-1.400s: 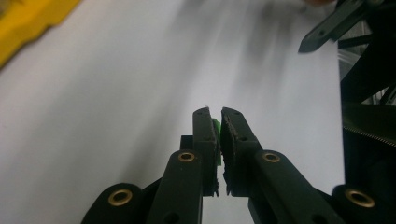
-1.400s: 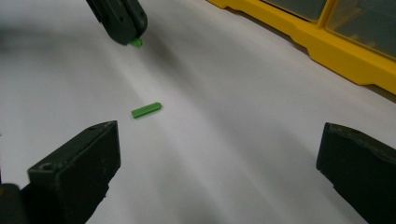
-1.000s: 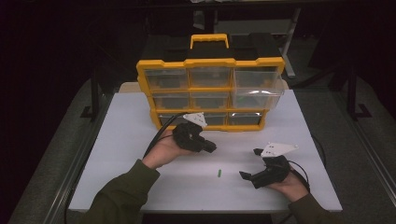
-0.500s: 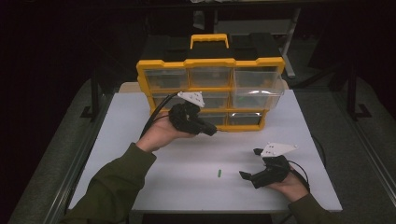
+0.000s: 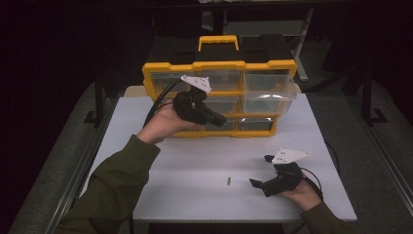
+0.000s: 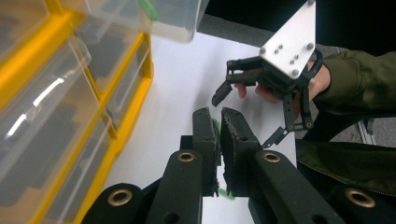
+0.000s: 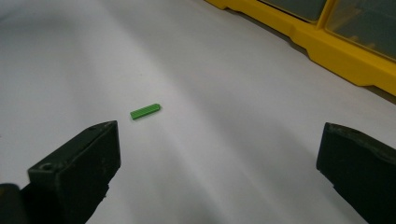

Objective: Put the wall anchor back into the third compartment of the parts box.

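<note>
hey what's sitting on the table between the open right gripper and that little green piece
Nothing: in the right gripper view, bare white table runs from the right gripper to the green piece. The high view shows the same gap.

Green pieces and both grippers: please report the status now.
Left gripper shut on a small green piece, raised beside the yellow drawer organizer. Right gripper open, low over the table. Second green piece lies loose on the table, nothing blocking it.
</note>
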The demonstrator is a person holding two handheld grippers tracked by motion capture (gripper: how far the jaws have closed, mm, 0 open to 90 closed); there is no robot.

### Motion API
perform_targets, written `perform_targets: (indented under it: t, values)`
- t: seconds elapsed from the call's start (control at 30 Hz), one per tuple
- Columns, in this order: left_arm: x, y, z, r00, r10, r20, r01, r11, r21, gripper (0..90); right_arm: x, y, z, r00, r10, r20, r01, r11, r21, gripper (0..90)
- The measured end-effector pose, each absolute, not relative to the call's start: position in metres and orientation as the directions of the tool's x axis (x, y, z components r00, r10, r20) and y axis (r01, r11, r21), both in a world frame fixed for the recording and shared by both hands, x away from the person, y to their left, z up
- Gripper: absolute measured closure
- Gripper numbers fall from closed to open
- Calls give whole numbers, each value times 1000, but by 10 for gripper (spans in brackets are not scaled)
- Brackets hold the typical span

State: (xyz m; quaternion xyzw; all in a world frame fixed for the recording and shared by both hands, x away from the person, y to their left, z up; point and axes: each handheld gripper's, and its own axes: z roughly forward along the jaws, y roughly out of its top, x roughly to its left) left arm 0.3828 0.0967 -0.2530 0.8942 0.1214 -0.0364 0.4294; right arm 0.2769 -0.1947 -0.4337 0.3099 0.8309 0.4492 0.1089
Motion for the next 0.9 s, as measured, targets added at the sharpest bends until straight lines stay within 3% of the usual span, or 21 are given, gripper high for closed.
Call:
perform_targets:
  t: [0.9]
  values:
    - [400, 72, -169, 982, 176, -70, 165, -613, 773, 854, 277, -195, -433, -782, 615, 106, 421, 395, 816, 0]
